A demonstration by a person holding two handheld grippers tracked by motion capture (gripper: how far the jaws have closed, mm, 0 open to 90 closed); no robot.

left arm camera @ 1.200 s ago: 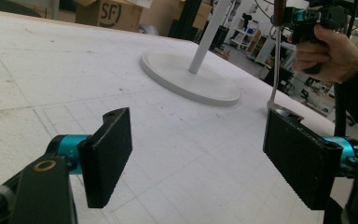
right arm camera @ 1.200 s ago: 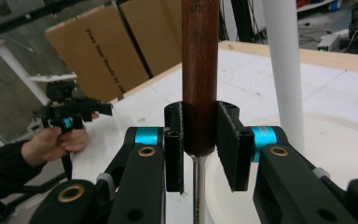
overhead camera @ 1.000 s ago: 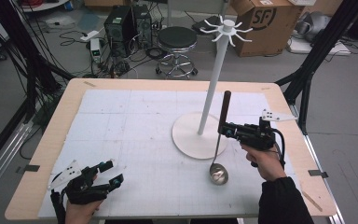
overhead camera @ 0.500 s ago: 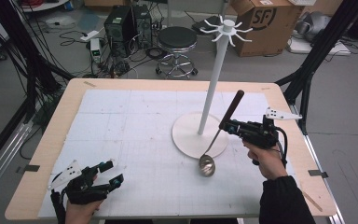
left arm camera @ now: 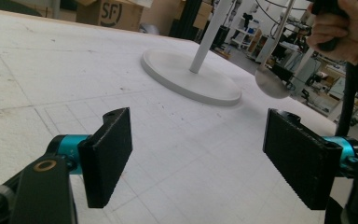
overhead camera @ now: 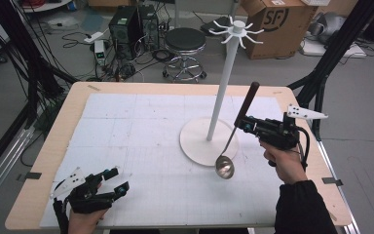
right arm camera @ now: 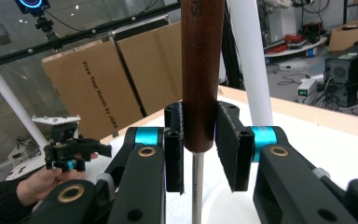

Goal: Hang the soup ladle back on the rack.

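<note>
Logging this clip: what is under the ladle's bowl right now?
The ladle hangs from the right gripper, its bowl above the white mat beside the rack's round base. Whether the bowl touches the mat cannot be told.

Cardboard box [overhead camera: 280,24] beyond the table, high view: printed "SF"; the same "SF" marking appears on the box in the left gripper view. Cardboard panel [right arm camera: 98,88], right gripper view: "Free Your Hands by JAKA".

far left floor: computer tower [overhead camera: 124,24], power strip [overhead camera: 99,47], loose cables | far centre: black round stool [overhead camera: 185,40] | far right: cardboard box [overhead camera: 277,27] marked SF | right: black frame legs [overhead camera: 332,53]
</note>
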